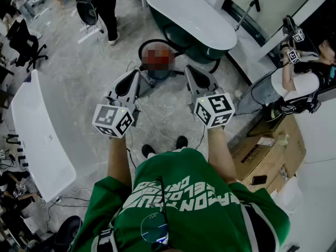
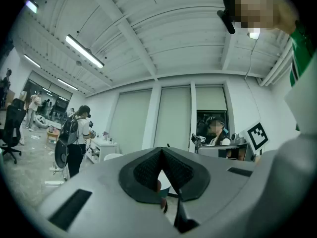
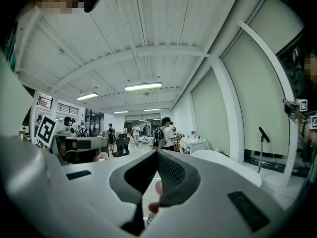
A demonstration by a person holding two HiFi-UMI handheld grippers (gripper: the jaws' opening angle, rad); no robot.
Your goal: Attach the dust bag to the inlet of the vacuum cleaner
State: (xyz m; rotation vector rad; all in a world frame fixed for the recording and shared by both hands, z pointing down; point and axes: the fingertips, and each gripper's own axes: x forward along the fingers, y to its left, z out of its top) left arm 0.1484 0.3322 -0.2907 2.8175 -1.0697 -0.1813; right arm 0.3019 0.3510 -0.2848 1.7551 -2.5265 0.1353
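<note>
The vacuum cleaner (image 1: 159, 73) is a dark canister with a black hose looped behind it. It stands on the floor ahead of my feet, its top under a mosaic patch. I cannot make out a dust bag in any view. My left gripper (image 1: 136, 74) (image 2: 161, 151) is held out level toward the canister's left side, its jaws meeting at the tips with nothing between them. My right gripper (image 1: 187, 69) (image 3: 157, 154) is held out beside it on the canister's right, also shut and empty. Both stay short of the vacuum.
A white bathtub (image 1: 193, 18) stands behind the vacuum and a long white table (image 1: 35, 136) at the left. Cardboard boxes (image 1: 274, 147) sit at the right, near a seated person (image 1: 303, 77) holding grippers. Cables trail across the floor (image 1: 84, 72). An office chair (image 1: 26, 45) is far left.
</note>
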